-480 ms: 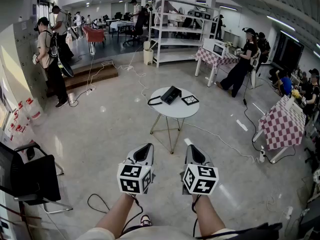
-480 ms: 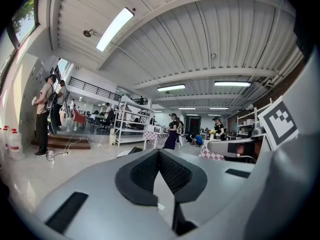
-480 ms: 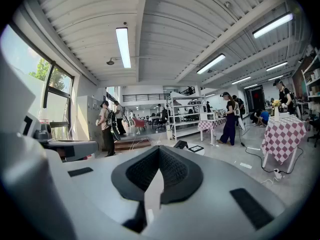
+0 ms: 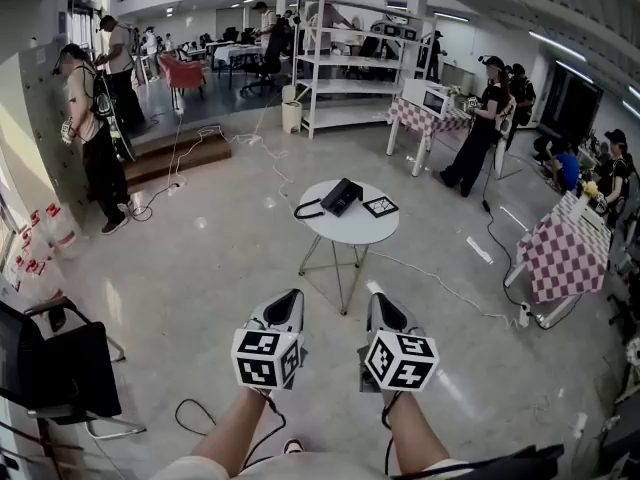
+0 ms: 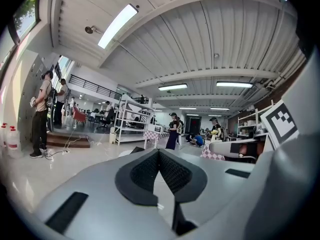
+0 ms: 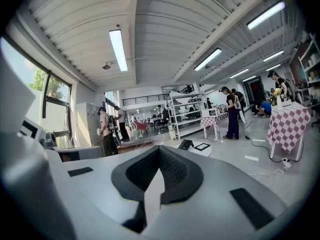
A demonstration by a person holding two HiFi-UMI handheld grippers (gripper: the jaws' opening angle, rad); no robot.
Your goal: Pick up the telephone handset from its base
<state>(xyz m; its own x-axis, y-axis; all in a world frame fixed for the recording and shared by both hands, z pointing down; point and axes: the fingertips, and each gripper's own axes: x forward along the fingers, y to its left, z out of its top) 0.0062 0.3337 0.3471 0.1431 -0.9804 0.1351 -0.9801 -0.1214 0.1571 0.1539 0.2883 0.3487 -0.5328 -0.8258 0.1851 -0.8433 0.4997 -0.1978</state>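
A black telephone with its handset resting on the base sits on a small round white table several steps ahead of me; a coiled cord loops off its left side. The right gripper view shows the telephone small and far beyond the jaws. My left gripper and right gripper are held side by side low in the head view, pointing toward the table and well short of it. Both are shut with nothing between the pads.
A square marker tile lies beside the telephone. A black chair stands at my left, and a cable runs across the floor. Checkered tables are at the right. A metal shelf rack and several people fill the back.
The table and telephone sit slightly lower in the head view, a little nearer. Both grippers keep the same pose, side by side and shut.
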